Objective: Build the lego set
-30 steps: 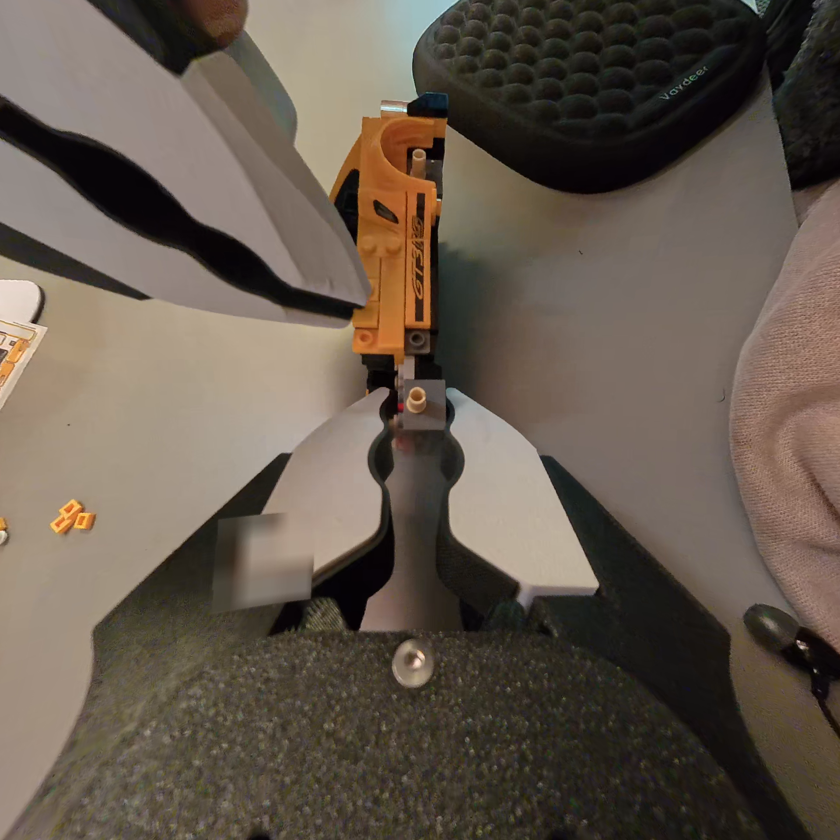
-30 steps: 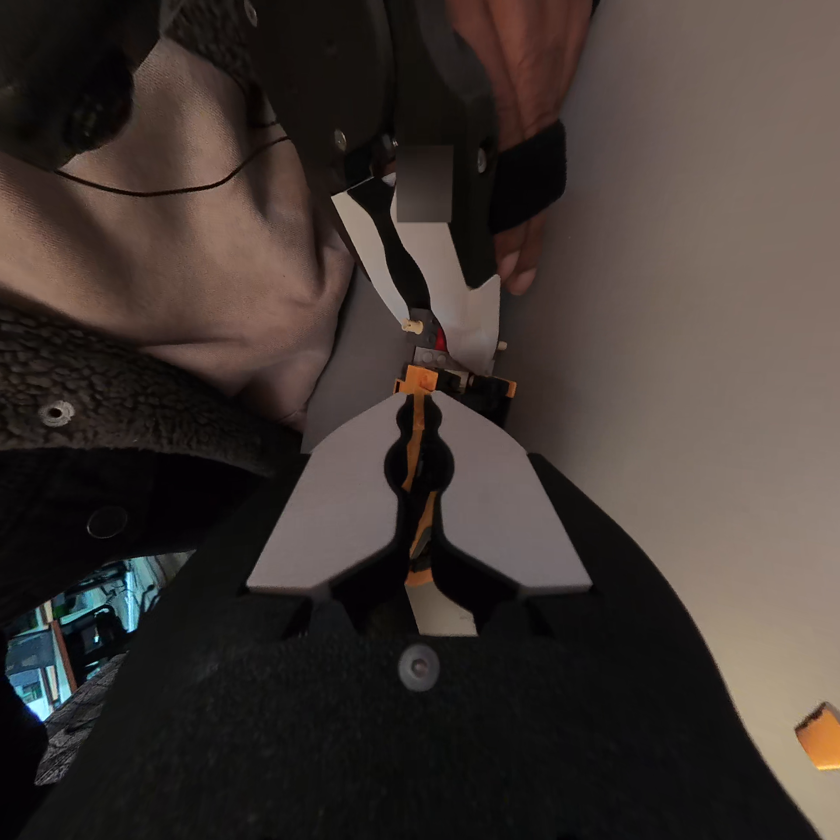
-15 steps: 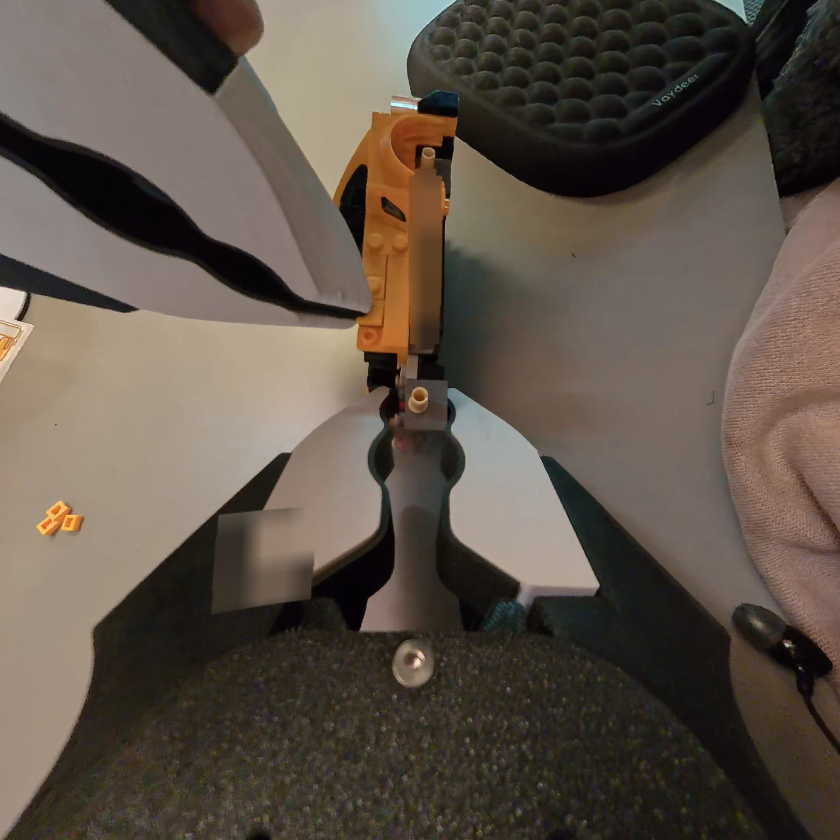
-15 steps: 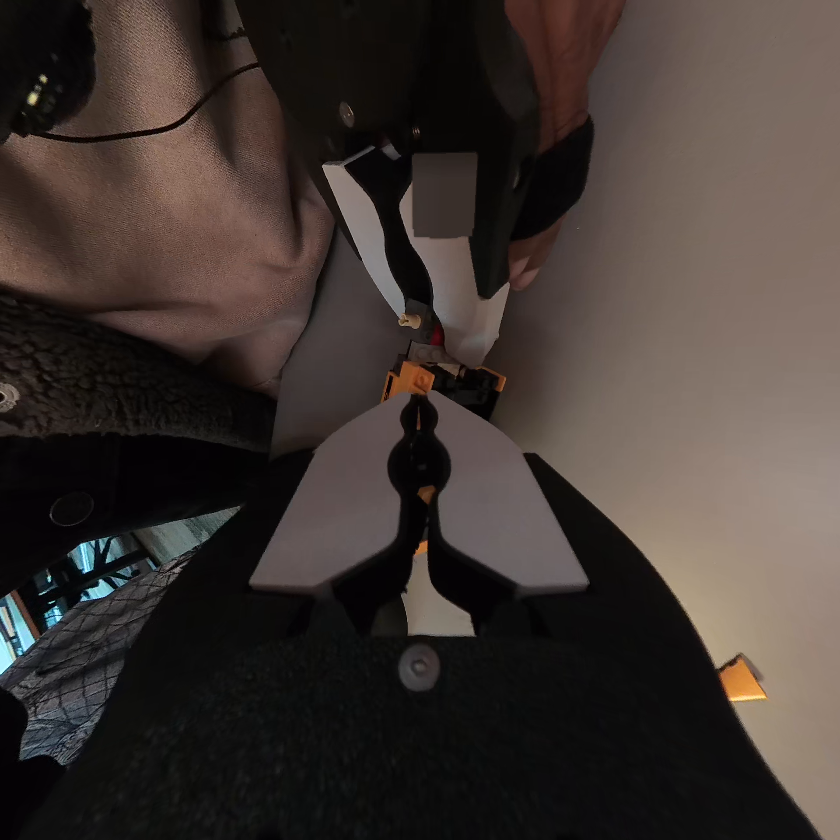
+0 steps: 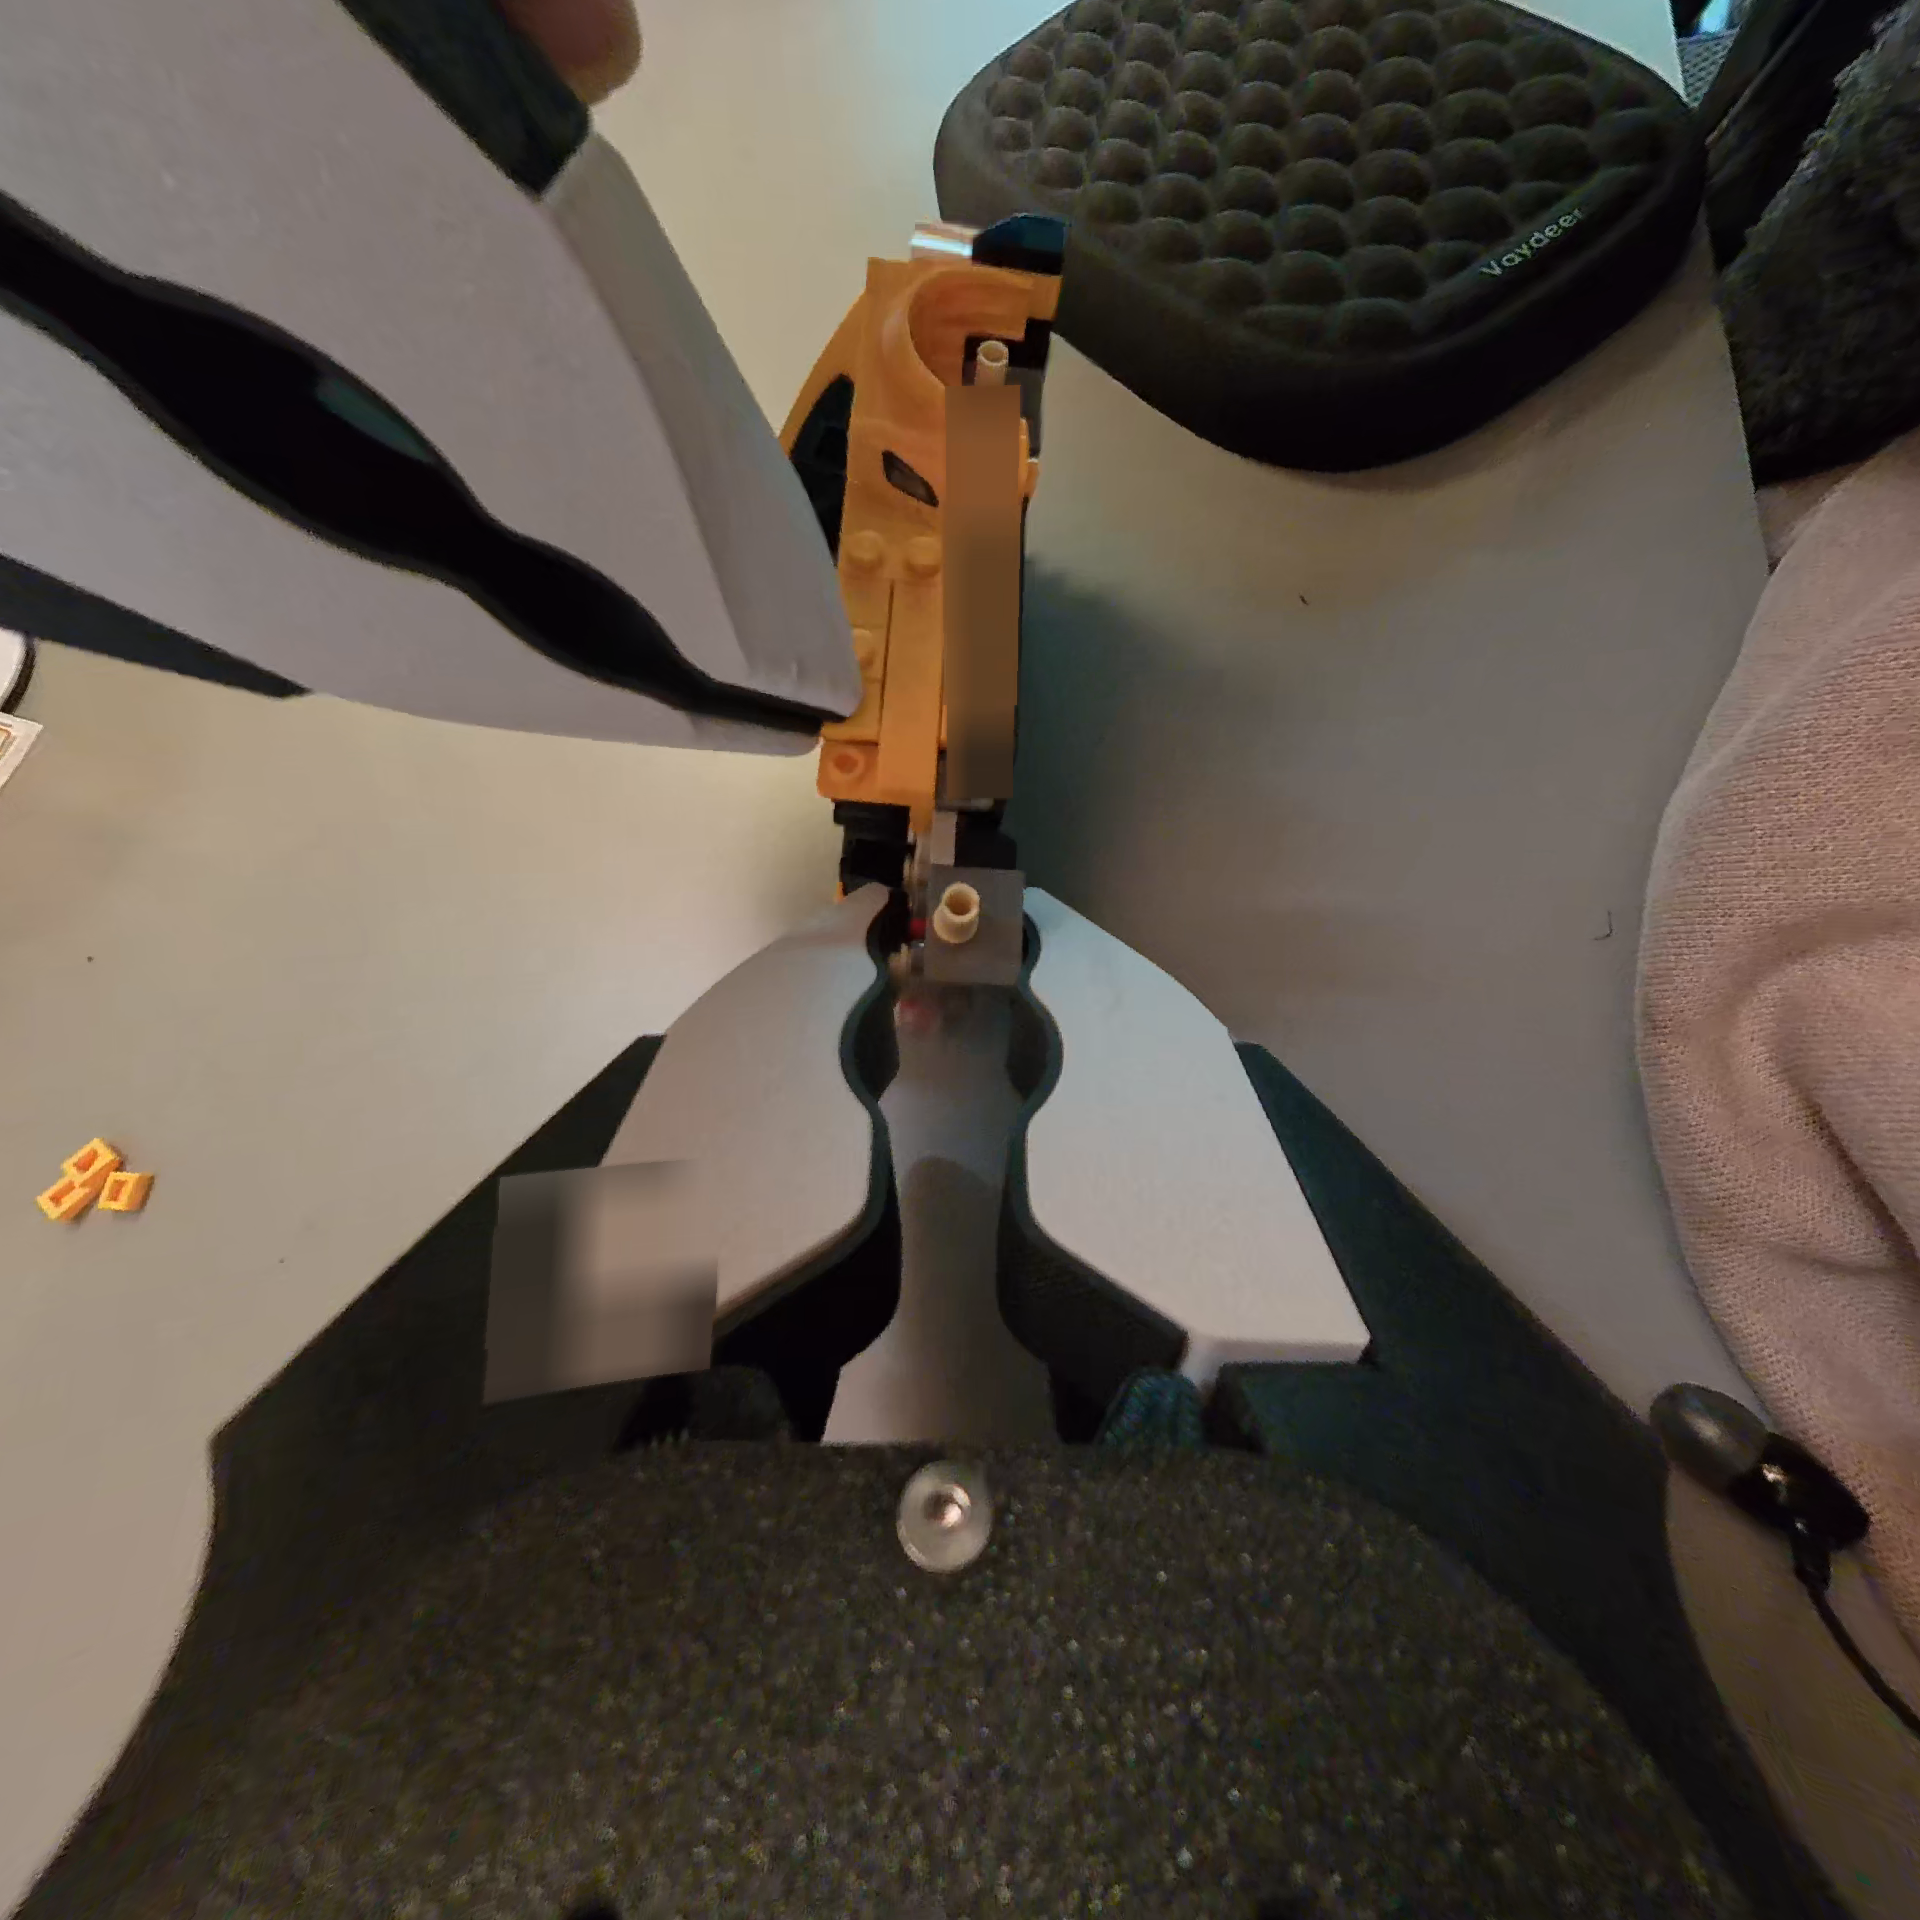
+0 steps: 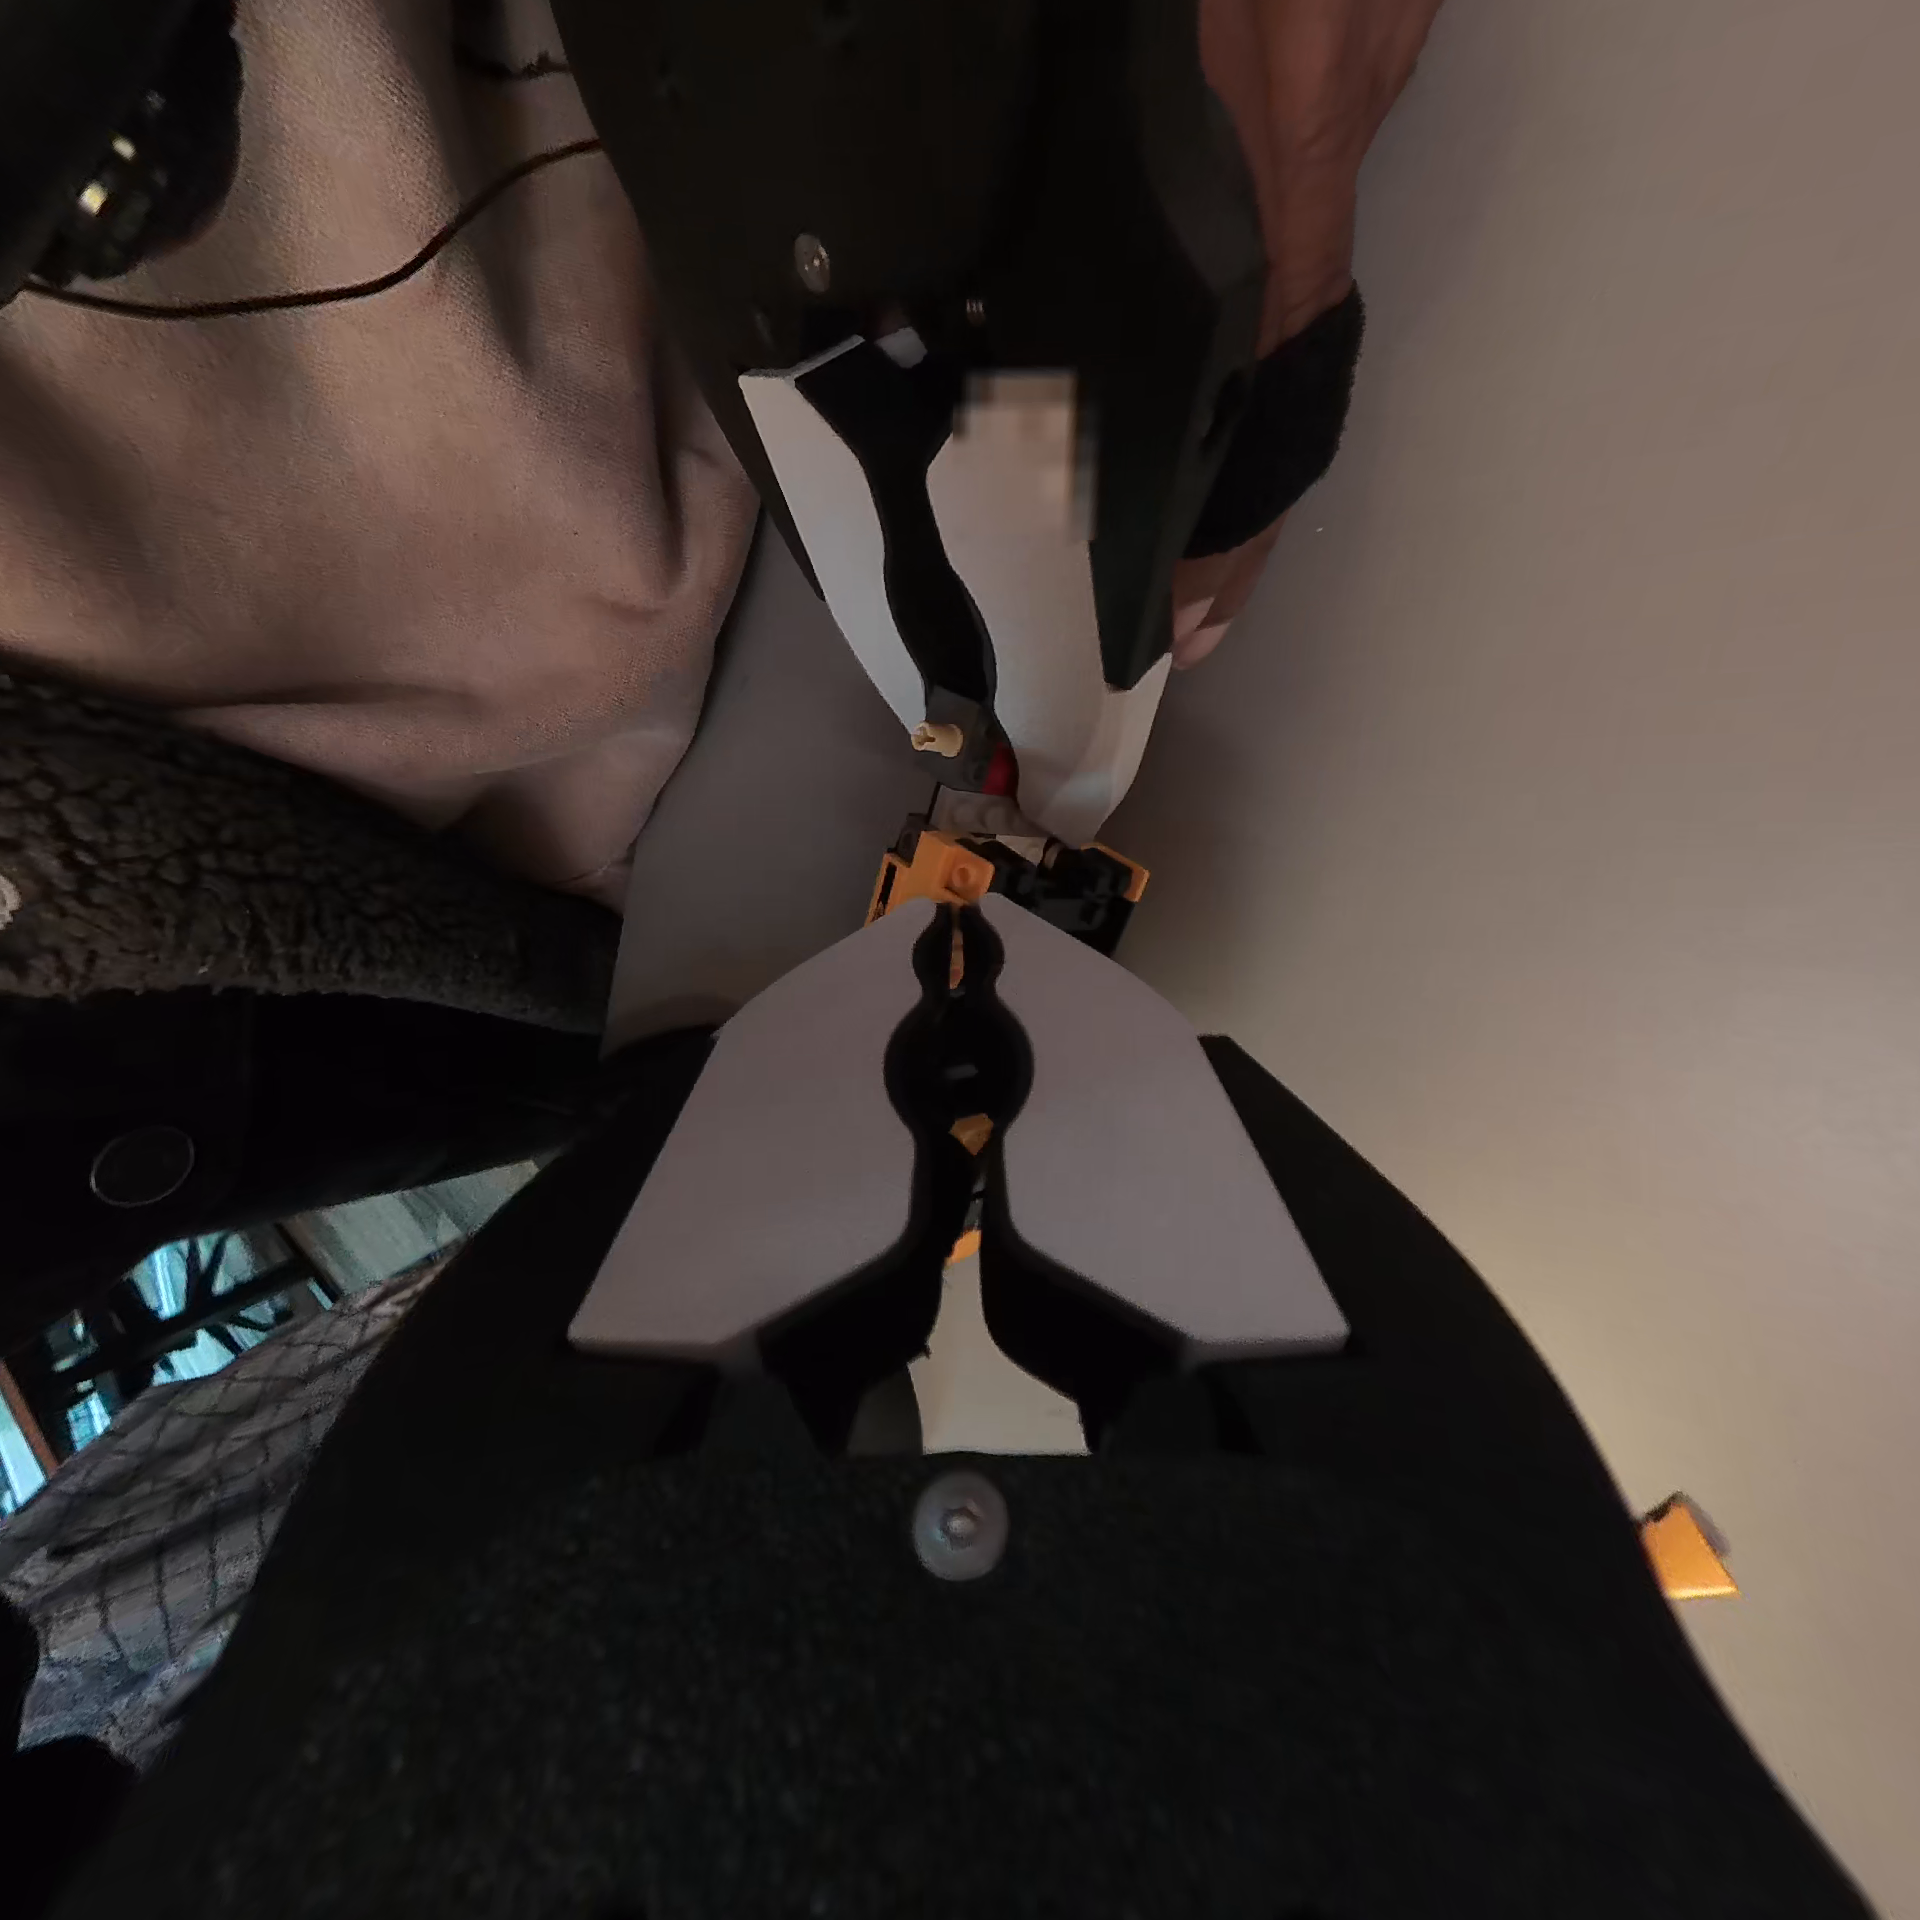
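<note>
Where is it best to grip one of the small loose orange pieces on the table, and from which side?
Probably from straight above, the pads closing on the two outer side walls of the outermost orange piece. The pieces lie flat and touch one another, so a sideways approach would likely push them across the table.

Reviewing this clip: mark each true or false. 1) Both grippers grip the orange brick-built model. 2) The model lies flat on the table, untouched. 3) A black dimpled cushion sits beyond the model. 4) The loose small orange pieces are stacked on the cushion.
1) True: the left gripper clamps the orange brick-built model at its grey end; the right gripper pinches its orange edge.
2) False: both grippers hold it.
3) True: the black dimpled cushion.
4) False: the small orange pieces lie on the table.
</note>
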